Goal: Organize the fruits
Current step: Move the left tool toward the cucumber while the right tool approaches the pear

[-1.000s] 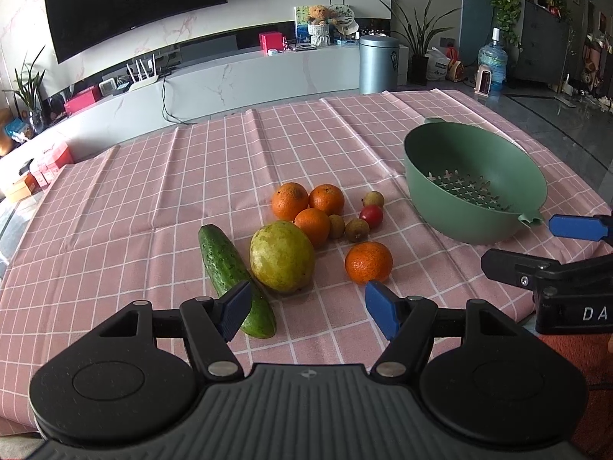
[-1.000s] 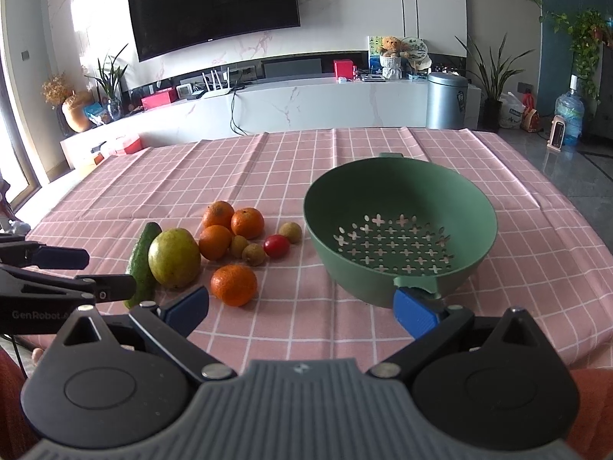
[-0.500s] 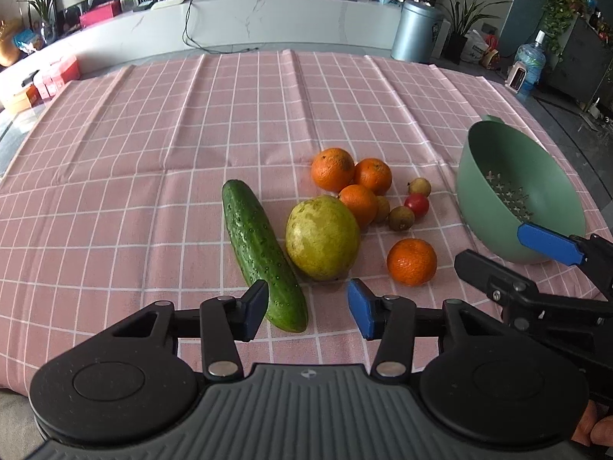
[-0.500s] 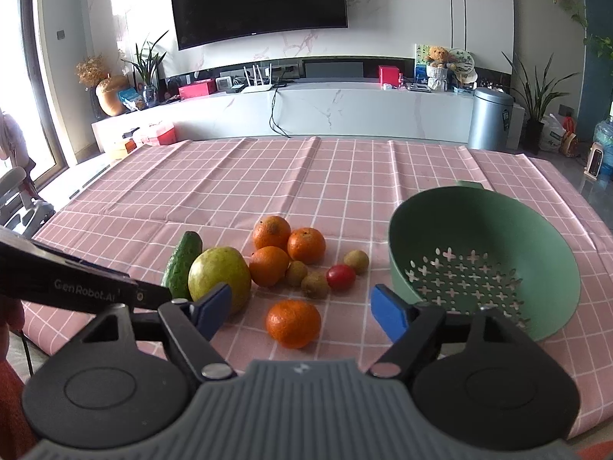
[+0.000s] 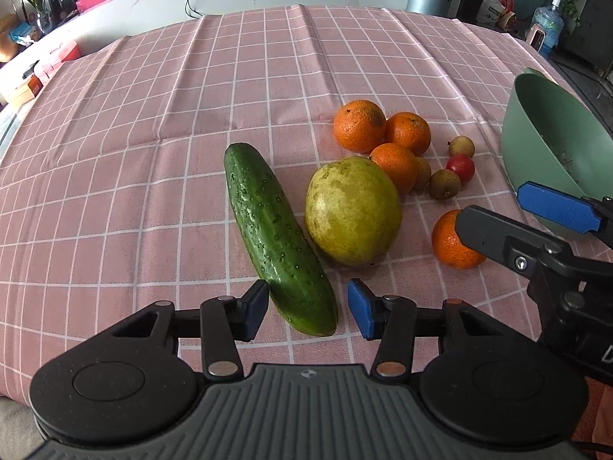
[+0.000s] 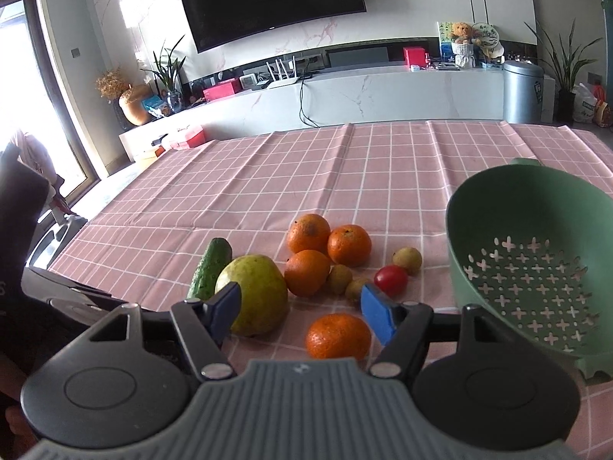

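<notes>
A cucumber [image 5: 274,230] lies on the pink checked cloth beside a large yellow-green fruit [image 5: 352,209]. My left gripper [image 5: 306,308] is open, its jaws on either side of the cucumber's near end. Three oranges [image 5: 383,134] cluster behind, with small brown fruits and a cherry tomato [image 5: 461,166]. A lone orange [image 6: 338,335] lies in front. My right gripper [image 6: 300,316] is open just above and behind it, and shows in the left wrist view [image 5: 517,218]. A green colander [image 6: 532,264] stands empty at the right.
The table cloth [image 6: 345,168] stretches far behind the fruit. A TV wall, a white counter and a grey bin [image 6: 523,92] stand beyond the table. The colander's rim [image 5: 536,88] is near the table's right edge.
My left gripper moved forward and down until its jaws straddle the cucumber's near end. My right gripper moved left from the colander toward the lone orange. No fruit moved.
</notes>
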